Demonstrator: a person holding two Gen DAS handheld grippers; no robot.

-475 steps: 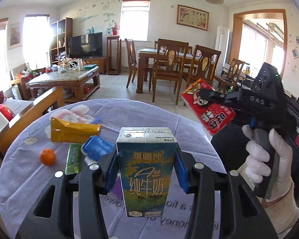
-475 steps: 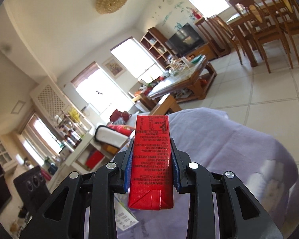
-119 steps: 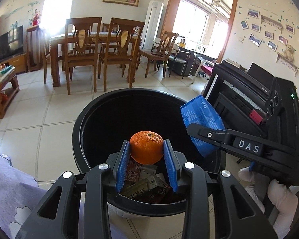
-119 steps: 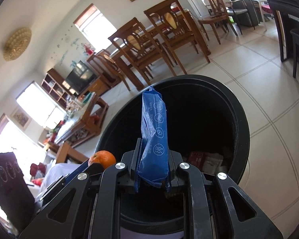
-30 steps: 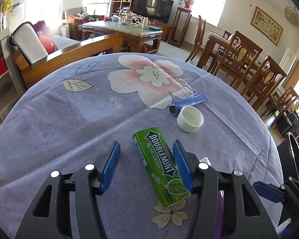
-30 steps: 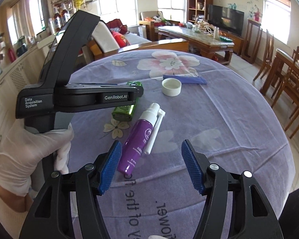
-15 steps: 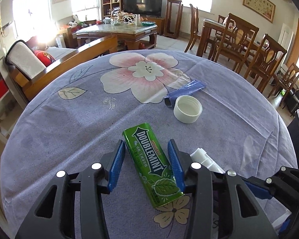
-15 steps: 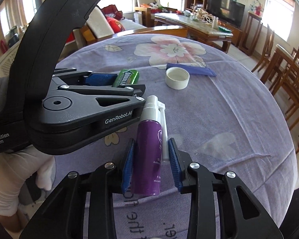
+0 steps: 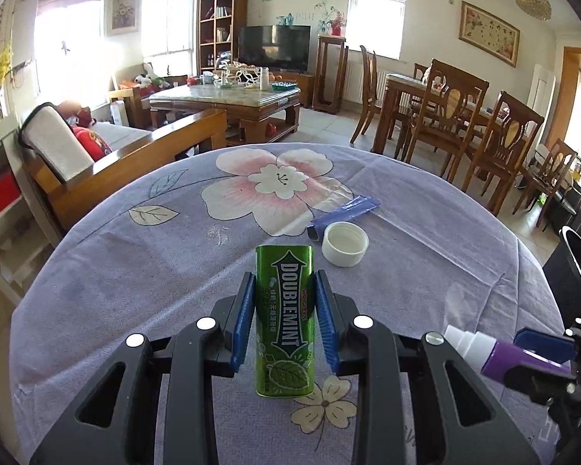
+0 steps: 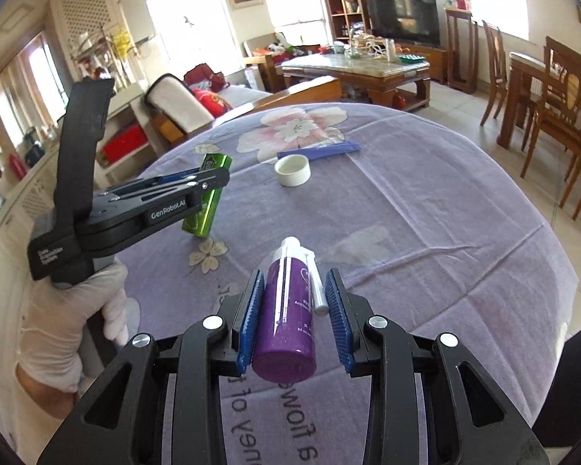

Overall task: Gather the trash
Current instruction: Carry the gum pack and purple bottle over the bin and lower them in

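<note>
Both wrist cams sit low over the table [image 9: 97, 271], facing the living-room end. Shared: white cap [image 9: 345, 243] mid-frame, TV [image 10: 403, 19] up top; left gripper [image 10: 197, 182] fills right cam's left side.

Both picked up off the tablecloth [image 9: 143, 271] now: left gripper [image 9: 284, 310] lifted the gum pack [image 9: 285, 317], right gripper [image 10: 294, 317] raised the spray bottle [image 10: 286, 317].
</note>
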